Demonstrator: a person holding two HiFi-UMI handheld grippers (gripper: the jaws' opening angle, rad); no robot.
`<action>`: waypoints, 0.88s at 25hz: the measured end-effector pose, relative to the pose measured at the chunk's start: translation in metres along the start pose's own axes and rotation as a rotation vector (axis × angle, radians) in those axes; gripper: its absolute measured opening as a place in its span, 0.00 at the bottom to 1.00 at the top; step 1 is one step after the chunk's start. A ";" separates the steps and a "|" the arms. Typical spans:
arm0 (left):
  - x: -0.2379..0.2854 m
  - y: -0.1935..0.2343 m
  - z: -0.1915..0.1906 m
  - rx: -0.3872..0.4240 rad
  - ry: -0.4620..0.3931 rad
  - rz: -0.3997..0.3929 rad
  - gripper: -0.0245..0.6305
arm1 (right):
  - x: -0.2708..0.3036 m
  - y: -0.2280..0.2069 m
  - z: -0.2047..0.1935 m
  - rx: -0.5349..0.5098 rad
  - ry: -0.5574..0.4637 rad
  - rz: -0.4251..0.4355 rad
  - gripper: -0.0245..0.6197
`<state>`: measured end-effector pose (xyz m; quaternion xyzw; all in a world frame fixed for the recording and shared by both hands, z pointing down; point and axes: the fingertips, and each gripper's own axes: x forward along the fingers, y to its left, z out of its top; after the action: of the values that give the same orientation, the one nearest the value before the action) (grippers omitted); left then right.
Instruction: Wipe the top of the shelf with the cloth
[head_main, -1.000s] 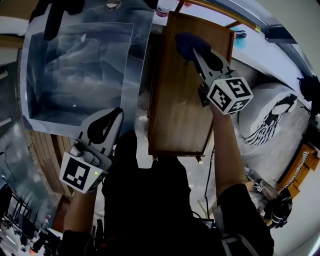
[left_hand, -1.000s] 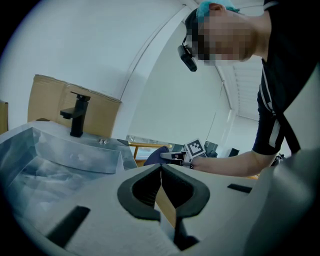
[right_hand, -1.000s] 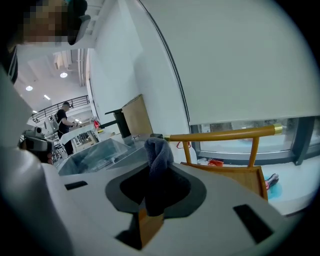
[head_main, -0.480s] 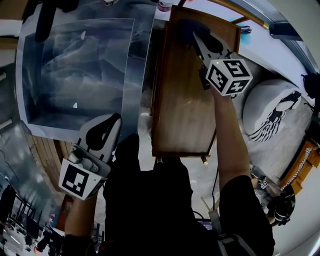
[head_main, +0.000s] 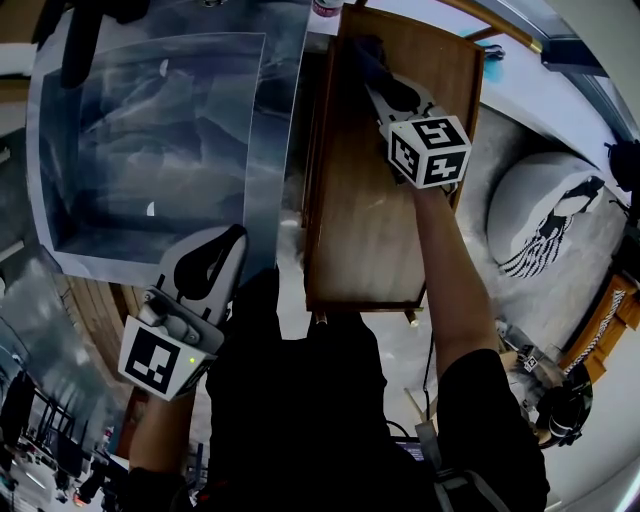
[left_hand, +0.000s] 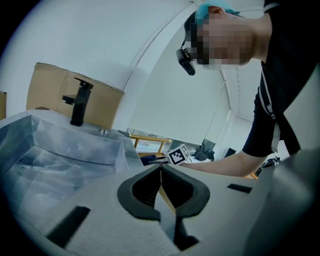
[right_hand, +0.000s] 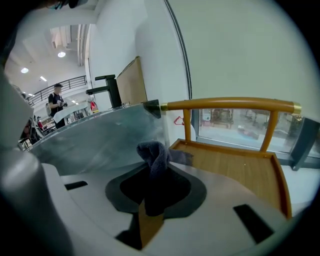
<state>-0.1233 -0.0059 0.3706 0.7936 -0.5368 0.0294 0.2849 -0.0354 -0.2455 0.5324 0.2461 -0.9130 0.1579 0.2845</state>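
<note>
At the left there is a metal sink (head_main: 150, 150) with a black faucet (left_hand: 80, 102) standing at its far edge. The left hand-held gripper (head_main: 233, 238) hangs in the air near the near right corner of the sink, apart from the shelf. Its two jaws are pressed together tip to tip, and the left gripper view shows nothing between them. Just beside the sink, to the right, stands the wooden shelf (head_main: 360, 220); its top is a plain brown board with a low raised edge. The right hand-held gripper (head_main: 372, 78) reaches over this board to the far left corner, the one next to the sink. Its jaws are closed on the dark blue cloth (right_hand: 156, 159): one fold stands up between the tips, and another part lies flat on the shelf top close to the far edge. In the head view the cloth shows as a dark patch at that same corner. Behind the far edge of the shelf a wooden rail (right_hand: 230, 105) runs across on thin posts. The person's bare forearm (head_main: 445, 270) is above the right edge of the shelf. More to the right, apart from the shelf, lies a white cushion (head_main: 540, 215) with a dark print.
</note>
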 end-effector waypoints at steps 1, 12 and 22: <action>0.000 0.000 0.000 0.000 0.001 -0.001 0.07 | 0.000 0.001 -0.004 0.003 0.006 0.000 0.13; 0.000 -0.005 0.002 0.004 -0.002 -0.023 0.07 | -0.009 0.015 -0.030 0.030 0.047 0.009 0.13; -0.008 -0.014 -0.002 0.012 0.002 -0.055 0.07 | -0.025 0.044 -0.055 0.057 0.074 0.020 0.13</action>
<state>-0.1140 0.0058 0.3631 0.8098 -0.5143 0.0256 0.2812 -0.0170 -0.1760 0.5543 0.2391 -0.8993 0.1957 0.3093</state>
